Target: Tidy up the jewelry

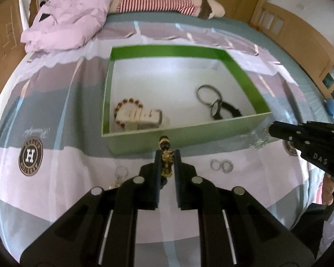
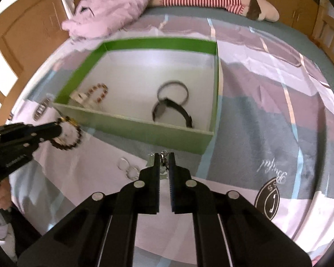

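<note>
- I see a green box (image 1: 245, 75) with a white floor.
- Beyond the box, a red-and-white striped cushion (image 1: 155, 1).
- Under the box, a pink-grey checked sheet (image 1: 55, 102).

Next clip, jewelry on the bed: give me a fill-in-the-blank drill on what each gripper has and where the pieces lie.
1. The left gripper is shut on a black and gold ____ bracelet.
2. The open box has walls coloured ____.
3. The black watch lies ____ the box.
4. The two silver rings lie on the bedsheet, ____ the box.

Missing words: beaded; green; inside; outside
</note>
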Demonstrator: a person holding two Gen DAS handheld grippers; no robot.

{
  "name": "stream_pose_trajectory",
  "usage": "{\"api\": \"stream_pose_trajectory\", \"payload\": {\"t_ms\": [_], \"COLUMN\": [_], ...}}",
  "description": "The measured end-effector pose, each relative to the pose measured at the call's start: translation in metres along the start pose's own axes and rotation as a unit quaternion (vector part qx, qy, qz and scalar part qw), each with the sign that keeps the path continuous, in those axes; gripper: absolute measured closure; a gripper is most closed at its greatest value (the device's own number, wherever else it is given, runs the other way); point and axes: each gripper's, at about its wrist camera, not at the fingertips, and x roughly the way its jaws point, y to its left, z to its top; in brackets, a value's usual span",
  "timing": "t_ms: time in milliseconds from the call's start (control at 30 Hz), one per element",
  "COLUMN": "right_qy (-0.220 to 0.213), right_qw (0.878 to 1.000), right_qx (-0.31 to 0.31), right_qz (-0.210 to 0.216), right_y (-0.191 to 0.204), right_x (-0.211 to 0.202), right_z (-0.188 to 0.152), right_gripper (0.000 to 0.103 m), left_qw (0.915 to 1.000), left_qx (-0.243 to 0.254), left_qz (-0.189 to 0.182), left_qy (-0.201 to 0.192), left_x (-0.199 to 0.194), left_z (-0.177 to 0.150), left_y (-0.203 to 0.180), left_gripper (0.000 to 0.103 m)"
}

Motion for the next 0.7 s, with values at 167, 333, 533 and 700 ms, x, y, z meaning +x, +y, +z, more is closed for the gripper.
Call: {"api": "stream_pose_trajectory", "payload": {"t_ms": [167, 333, 533, 700], "right_qy": [-0.020, -0.028, -0.101, -0.152], "right_qw": [1.000, 0.999, 0.993, 0.986], "right_qx": [-0.001, -0.009, -0.002, 0.035], "right_qz": [0.020, 0.024, 0.058, 0.056], "right_y": [-0.003, 0.002, 0.007, -0.005], "right_x": [-0.011, -0.011, -0.028, -0.029], "right_z": [0.010, 0.016, 0.041, 0.057], "right_gripper": [0.096, 0.096, 0.096, 0.096], "left_qw": [1.0000, 0.9999, 0.9987, 0.9973], "left_qx": [0.004, -0.002, 0.001, -0.016], "left_qz": [-0.003, -0.004, -0.002, -0.007], "left_qy": [-0.004, -0.011, -0.052, -0.072], "left_x": [-0.002, -0.007, -0.028, -0.033], "left_z": [0.002, 0.011, 0.048, 0.076], "left_y": [-0.002, -0.003, -0.005, 0.007], "left_gripper": [0.093, 0.093, 0.093, 0.093]}}
